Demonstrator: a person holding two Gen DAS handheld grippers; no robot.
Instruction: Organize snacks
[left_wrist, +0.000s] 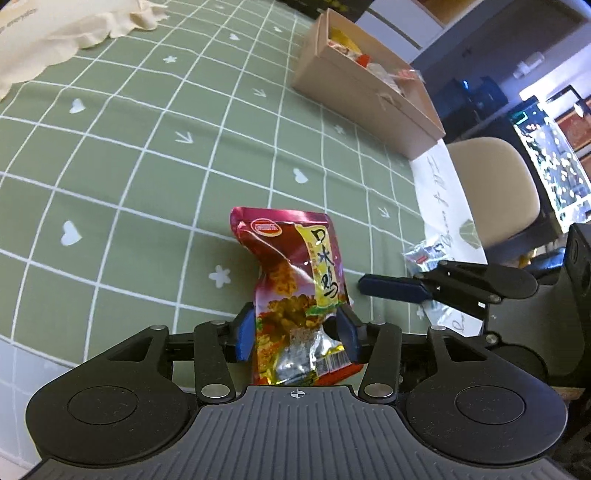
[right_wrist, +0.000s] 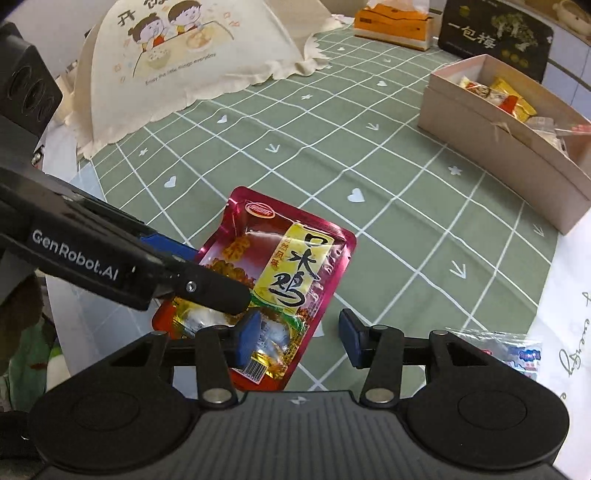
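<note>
My left gripper (left_wrist: 297, 328) is shut on the lower end of a magenta snack packet (left_wrist: 295, 273) with a yellow label, holding it tilted just above the green checked tablecloth. The same packet (right_wrist: 280, 266) shows in the right wrist view, with the left gripper's fingers (right_wrist: 192, 273) clamped on its near left part. My right gripper (right_wrist: 299, 332) is open and empty, just beside the packet's near end; its blue finger (left_wrist: 391, 288) shows in the left wrist view. A long cardboard box (right_wrist: 517, 147) holding several snacks stands at the far right.
A small clear-and-blue sachet (right_wrist: 517, 354) lies on white paper at the right table edge. A cream fabric food cover (right_wrist: 192, 62) stands far left. An orange tissue box (right_wrist: 395, 26) and a black box (right_wrist: 495, 40) sit at the back. A beige chair (left_wrist: 495, 184) is beyond the table.
</note>
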